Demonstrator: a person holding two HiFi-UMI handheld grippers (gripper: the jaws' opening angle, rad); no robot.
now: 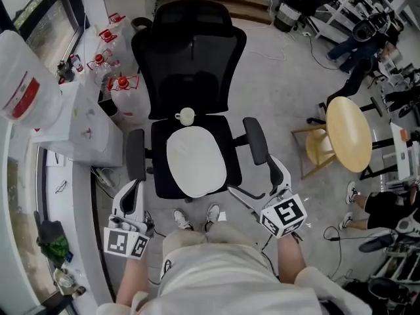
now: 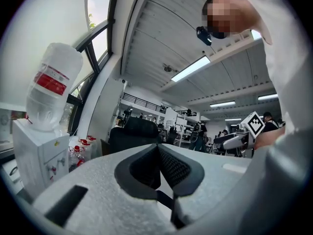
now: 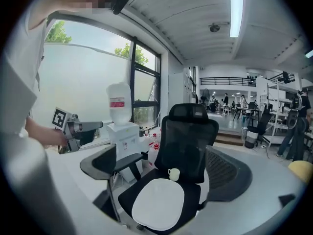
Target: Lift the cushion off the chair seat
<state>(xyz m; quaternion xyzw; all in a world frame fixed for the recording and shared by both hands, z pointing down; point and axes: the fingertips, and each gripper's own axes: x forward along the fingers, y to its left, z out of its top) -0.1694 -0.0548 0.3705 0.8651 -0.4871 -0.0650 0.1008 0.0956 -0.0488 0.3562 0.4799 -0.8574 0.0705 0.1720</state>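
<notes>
Lying flat mid-seat on the chair (image 1: 187,77) in the head view, the cushion (image 1: 195,161) is untouched; the whole lift remains. Left gripper view: the left gripper (image 2: 157,150) is closed, empty. Right gripper view: the right gripper (image 3: 161,168) gapes wide, empty, short of the seat's front edge.

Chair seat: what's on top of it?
A white cushion covers most of the seat. A small white cup stands behind it, by the backrest. Whatever lies under the cushion is hidden.
</notes>
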